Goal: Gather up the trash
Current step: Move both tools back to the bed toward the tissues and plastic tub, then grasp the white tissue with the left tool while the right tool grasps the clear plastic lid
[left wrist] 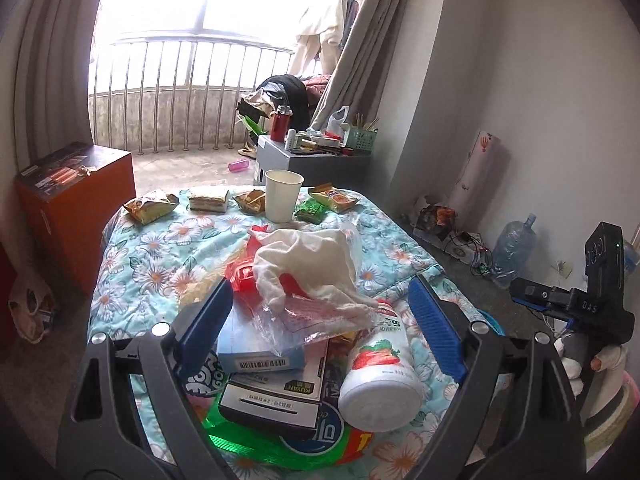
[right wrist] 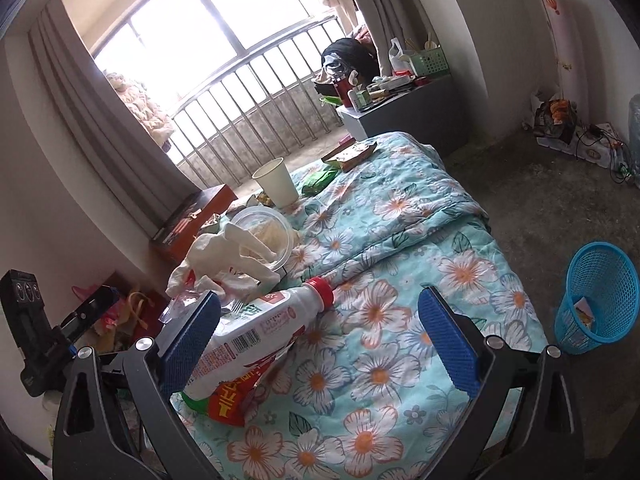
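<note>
A trash pile lies on the floral quilt: a crumpled white tissue, a clear plastic bag, a pale blue box, a black-and-white box and a white strawberry-label bottle on its side. My left gripper is open around the pile, holding nothing. My right gripper is open too, its left finger beside the bottle, which has a red cap. A paper cup stands upright farther back, among snack wrappers.
A blue mesh wastebasket stands on the floor right of the quilt, with a scrap inside. An orange box sits at the left. A cluttered grey cabinet stands beyond, near the balcony railing. Cables and a water jug line the right wall.
</note>
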Demonstrator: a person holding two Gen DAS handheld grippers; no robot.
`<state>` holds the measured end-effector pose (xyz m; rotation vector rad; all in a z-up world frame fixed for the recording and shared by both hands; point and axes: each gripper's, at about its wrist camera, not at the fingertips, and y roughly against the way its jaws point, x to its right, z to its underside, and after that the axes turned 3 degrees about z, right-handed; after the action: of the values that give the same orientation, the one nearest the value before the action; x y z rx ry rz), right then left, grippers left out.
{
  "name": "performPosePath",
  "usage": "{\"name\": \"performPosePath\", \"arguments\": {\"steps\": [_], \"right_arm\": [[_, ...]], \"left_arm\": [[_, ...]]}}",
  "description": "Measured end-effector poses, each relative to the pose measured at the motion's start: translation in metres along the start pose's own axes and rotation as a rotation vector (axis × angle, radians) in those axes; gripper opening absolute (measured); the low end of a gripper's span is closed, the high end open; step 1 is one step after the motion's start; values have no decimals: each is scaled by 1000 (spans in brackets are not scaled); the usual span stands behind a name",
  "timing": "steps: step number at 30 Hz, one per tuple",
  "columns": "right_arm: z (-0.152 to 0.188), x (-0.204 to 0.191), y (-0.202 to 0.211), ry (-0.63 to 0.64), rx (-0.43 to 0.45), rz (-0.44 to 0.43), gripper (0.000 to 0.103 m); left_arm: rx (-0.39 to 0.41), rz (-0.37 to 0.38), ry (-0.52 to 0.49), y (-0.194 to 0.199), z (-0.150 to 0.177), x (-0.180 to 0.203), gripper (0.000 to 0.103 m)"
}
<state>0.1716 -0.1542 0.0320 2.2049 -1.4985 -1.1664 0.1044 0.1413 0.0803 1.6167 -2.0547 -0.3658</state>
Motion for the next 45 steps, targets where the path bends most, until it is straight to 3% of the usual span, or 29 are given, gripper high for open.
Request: {"name": "performPosePath", "arguments": {"steps": [2, 7, 11, 16, 22, 30, 32, 38, 43, 45], "right_arm": [[-8, -2, -13, -7, -17, -23, 93], [-38, -10, -51, 9, -33, -40, 86], [-59, -16, -99, 35, -80, -40, 76], [-68, -27, -159, 99, -171, -54, 65], [-67, -33, -201, 124, -232, -67, 50], [-67, -31, -208, 119, -246, -98, 14], [-67, -30, -205, 117, -237, -96, 10], [-77, -16, -191, 62, -210, -110, 10], [-83, -7, -180, -46, -206, -279, 12], [-83, -10, -182, -67, -222, -316, 36]], "left_arm": [[-14, -5, -36, -14, -10, -1, 84], [-131, -26, -62, -62, -29, -11, 72], [-213, -17, -73, -94, -29, -16, 60], [-274, -53, -163, -119, -24, -8, 48], [-292, -59, -169, -126, -22, -10, 28], [-282, -23, -145, -123, -23, -15, 8], [-275, -19, -144, -122, -24, -14, 4], [-230, -3, -105, -113, -28, -18, 1], [-169, 14, -53, -100, -37, -24, 0], [-141, 16, -39, -95, -41, -26, 0]]}}
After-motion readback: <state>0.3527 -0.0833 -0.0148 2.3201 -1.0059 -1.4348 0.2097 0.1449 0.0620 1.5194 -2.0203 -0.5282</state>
